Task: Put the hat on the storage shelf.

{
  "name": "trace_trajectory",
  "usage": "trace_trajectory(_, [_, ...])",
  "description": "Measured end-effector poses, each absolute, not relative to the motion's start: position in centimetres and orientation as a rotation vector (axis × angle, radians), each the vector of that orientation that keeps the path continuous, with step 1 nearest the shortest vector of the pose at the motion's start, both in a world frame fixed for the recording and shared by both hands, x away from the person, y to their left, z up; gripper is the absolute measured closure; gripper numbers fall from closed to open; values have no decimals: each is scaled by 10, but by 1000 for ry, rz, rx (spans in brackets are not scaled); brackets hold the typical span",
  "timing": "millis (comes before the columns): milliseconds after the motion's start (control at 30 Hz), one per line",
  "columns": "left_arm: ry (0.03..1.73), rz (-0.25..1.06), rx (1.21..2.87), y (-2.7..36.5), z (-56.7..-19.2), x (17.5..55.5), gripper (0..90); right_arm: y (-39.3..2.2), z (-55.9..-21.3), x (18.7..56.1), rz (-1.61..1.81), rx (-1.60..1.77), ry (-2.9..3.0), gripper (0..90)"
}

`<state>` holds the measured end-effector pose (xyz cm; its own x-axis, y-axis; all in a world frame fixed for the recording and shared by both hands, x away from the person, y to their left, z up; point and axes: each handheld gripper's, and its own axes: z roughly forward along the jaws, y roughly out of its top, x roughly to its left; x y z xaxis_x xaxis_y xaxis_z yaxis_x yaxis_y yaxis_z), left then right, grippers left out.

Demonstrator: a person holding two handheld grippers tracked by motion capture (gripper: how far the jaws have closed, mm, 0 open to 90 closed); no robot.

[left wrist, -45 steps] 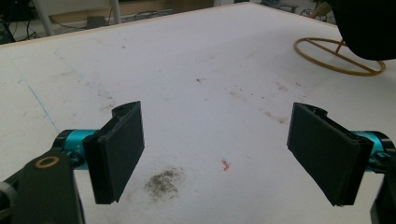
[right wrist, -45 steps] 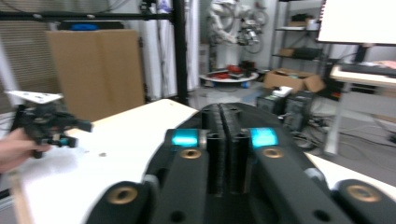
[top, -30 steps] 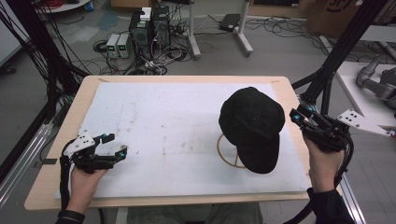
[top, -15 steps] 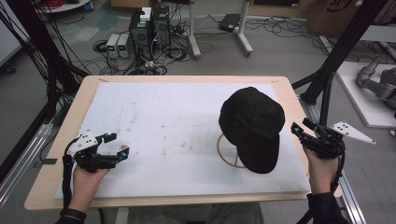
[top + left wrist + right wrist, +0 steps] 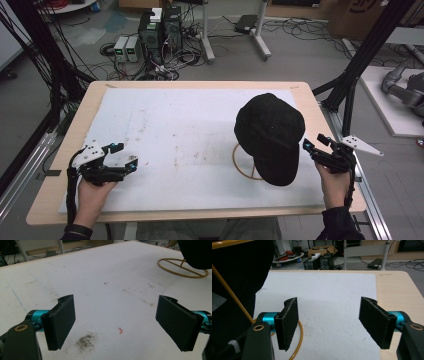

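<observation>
In the high view, the right gripper [image 5: 316,144] sits just to the right of the black cap [image 5: 270,136], close to the cap's lower brim but apart from it, its jaws spread with nothing between them; they have just been opening. The cap hangs on a yellow wire stand [image 5: 246,162] whose ring base lies on the white foam mat [image 5: 180,130], to the left of that gripper. The left gripper [image 5: 125,156] rests far across the mat from the cap, at the near left part of the wooden table [image 5: 320,107], jaws spread and pointing toward the cap's side. In the left gripper view, the two black pads [image 5: 61,321] stand wide apart over the bare, stained mat, with a small red speck [image 5: 121,330] and a grey smudge [image 5: 86,341] lying between and just ahead of them; the stand's ring and the cap's edge are well ahead and off to the right. In the right gripper view, the pads [image 5: 288,321] are wide apart with bare mat between them; the cap fills the space to the left of the left pad, and the stand's yellow ring curves beneath and just beside that pad; whether it touches the pad I cannot tell.
</observation>
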<state>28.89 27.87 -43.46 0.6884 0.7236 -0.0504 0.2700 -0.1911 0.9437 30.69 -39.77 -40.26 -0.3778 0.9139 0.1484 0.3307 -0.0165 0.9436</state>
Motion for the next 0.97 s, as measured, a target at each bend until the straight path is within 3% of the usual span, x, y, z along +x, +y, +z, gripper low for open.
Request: trace_trajectory(967, [806, 512, 1752, 284, -434, 286, 162, -392, -404, 310, 1392, 1295, 1742, 304])
